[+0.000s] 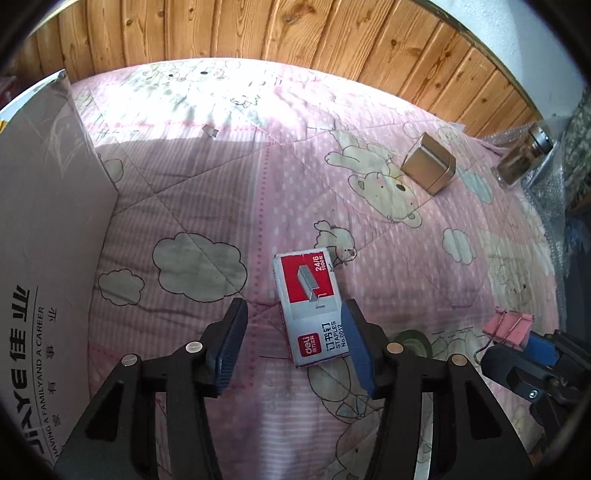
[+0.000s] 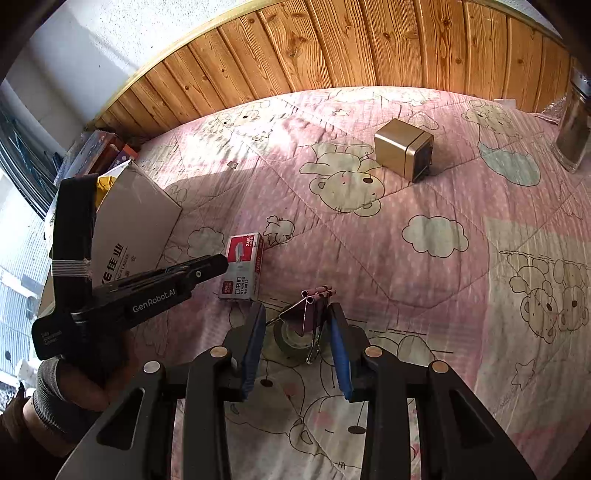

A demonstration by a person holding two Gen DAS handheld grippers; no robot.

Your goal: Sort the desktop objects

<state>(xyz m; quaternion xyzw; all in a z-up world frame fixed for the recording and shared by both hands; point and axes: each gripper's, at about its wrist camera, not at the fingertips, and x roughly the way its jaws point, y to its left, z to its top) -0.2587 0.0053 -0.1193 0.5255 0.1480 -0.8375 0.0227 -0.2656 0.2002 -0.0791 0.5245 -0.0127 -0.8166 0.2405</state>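
Note:
A red and white staples box (image 1: 310, 306) lies on the pink cartoon quilt (image 1: 207, 192). My left gripper (image 1: 293, 332) is open, its jaws to either side of the box's near end, the right pad close to it. The box also shows in the right wrist view (image 2: 242, 269). A pink binder clip (image 2: 314, 310) stands between the pads of my right gripper (image 2: 297, 332), which is open around it; whether the pads touch it I cannot tell. The clip also shows in the left wrist view (image 1: 509, 328). A roll of tape (image 2: 291, 339) lies under the clip.
A cardboard box (image 1: 48, 236) stands at the left. A gold cube tin (image 1: 428, 162) lies further back on the quilt, and a glass jar (image 1: 524, 158) stands at the far right. A wooden headboard (image 1: 295, 33) runs along the back.

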